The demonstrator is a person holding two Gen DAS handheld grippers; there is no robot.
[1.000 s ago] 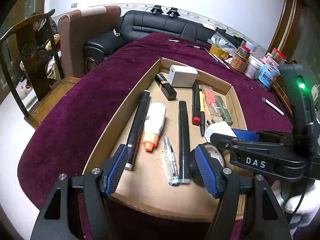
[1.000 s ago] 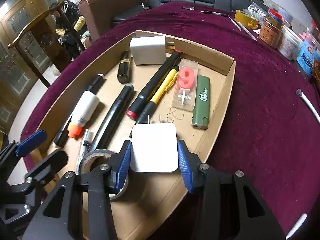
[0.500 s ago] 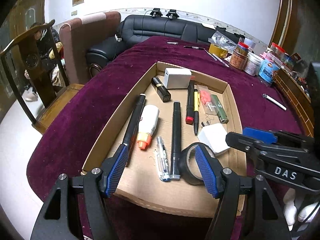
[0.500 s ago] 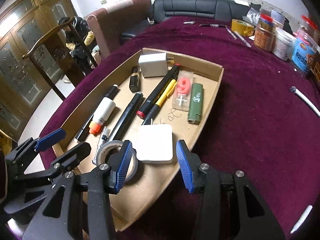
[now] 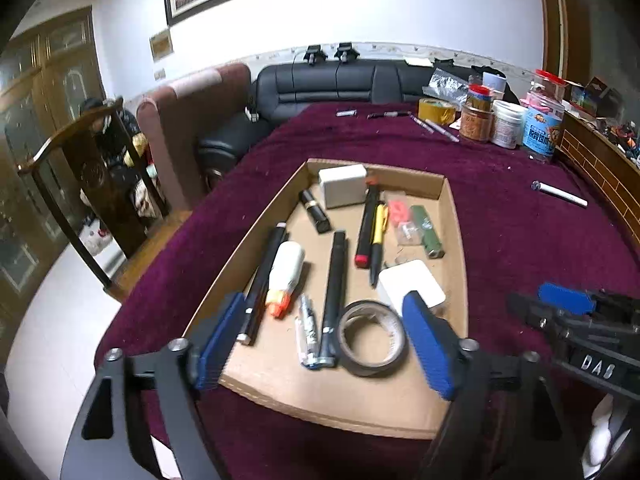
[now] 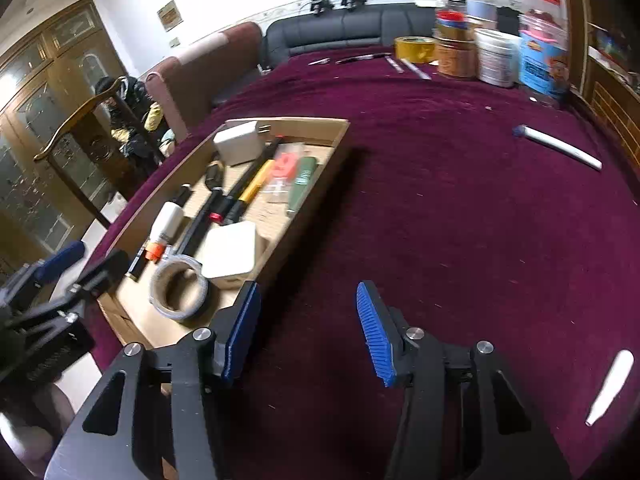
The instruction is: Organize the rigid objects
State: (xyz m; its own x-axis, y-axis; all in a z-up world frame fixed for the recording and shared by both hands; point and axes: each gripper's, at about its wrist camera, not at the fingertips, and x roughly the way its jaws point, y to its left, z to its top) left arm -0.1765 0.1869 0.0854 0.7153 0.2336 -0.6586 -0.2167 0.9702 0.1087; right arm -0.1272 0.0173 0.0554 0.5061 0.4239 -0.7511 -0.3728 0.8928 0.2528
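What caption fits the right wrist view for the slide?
Right gripper open and empty over maroon tablecloth, beside cardboard tray holding white charger, tape roll, pens.

Left gripper: black angular arms with triangular cut-outs; ribbed blue pads; round silver screws at the joints
Right gripper: the same black frame; blue ribbed pads; silver screw heads
Marking: white letters on the right gripper's black body, apparently "DAS", blurred
Hand: a white glove at the lower right edge
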